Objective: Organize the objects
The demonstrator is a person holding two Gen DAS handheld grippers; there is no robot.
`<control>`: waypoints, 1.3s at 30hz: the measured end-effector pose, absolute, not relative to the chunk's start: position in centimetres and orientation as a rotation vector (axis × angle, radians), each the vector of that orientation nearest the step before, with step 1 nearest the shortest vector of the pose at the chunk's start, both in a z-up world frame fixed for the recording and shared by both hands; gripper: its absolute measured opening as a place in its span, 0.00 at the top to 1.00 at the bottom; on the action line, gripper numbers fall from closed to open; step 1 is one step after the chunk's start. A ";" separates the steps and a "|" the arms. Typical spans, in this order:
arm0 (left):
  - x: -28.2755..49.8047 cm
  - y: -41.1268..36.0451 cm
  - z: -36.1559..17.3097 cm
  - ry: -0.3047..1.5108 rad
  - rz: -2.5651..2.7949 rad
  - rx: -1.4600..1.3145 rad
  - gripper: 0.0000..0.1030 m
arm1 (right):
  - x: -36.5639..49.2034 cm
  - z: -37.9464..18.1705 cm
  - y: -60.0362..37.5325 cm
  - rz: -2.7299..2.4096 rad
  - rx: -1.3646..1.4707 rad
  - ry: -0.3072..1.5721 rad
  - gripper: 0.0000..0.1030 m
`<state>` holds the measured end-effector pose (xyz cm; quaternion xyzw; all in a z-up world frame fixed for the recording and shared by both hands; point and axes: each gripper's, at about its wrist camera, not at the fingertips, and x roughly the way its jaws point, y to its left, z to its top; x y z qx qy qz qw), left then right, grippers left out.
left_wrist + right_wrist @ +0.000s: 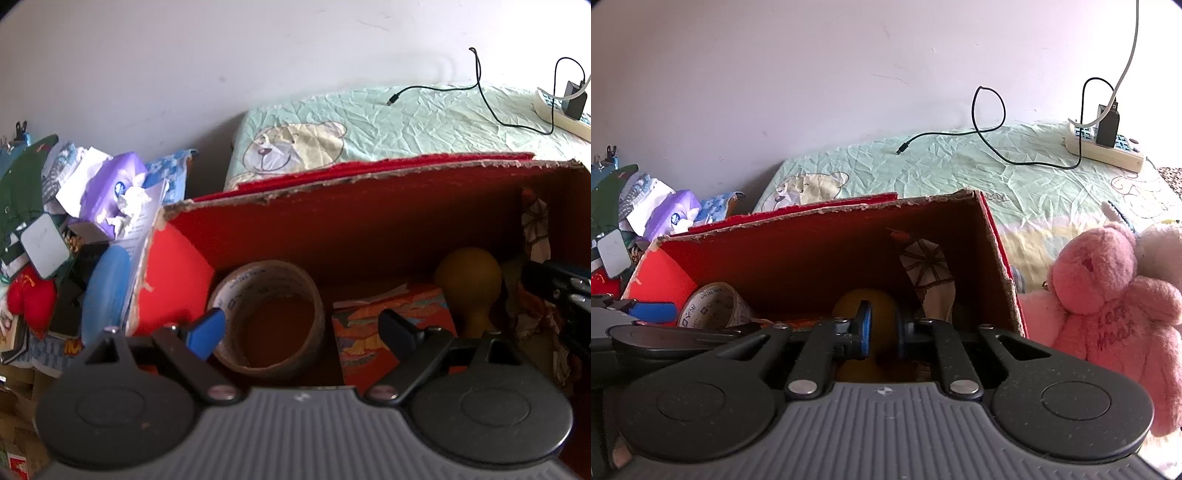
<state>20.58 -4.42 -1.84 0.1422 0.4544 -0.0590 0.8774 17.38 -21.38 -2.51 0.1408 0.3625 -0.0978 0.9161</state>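
A red cardboard box (258,229) (812,258) stands open on the bed. Inside it are a brown tape roll (269,314) (714,304), a colourful booklet (365,332) and an upright yellow rubber bulb (469,277) (849,304). My left gripper (303,328) hangs open over the box, with its blue finger at the roll's left rim and its black finger over the booklet. My right gripper (886,332) is shut on the bulb's narrow lower part, and the bulb's round top shows above the pads. The right gripper's dark body (561,295) is at the right edge of the left wrist view.
A patterned cloth (931,273) leans in the box's far right corner. A pink plush bear (1115,295) sits right of the box. A heap of tissues, packets and clothes (92,206) lies to the left. A power strip (1108,147) and a black cable (990,125) lie on the green sheet.
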 end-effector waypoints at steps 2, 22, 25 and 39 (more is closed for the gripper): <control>20.6 -4.4 -1.9 0.952 -0.129 0.292 0.12 | 17.5 -2.5 -21.3 -0.207 0.283 0.753 0.91; 20.7 -4.3 -1.8 0.966 -0.138 0.292 0.10 | 17.4 -2.5 -21.3 -0.186 0.285 0.759 0.91; 20.7 -4.2 -1.8 0.961 -0.136 0.287 0.10 | 17.6 -2.5 -21.2 -0.173 0.286 0.766 0.91; 20.6 -4.3 -1.7 0.962 -0.154 0.290 0.10 | 17.7 -2.7 -21.3 -0.141 0.295 0.780 0.89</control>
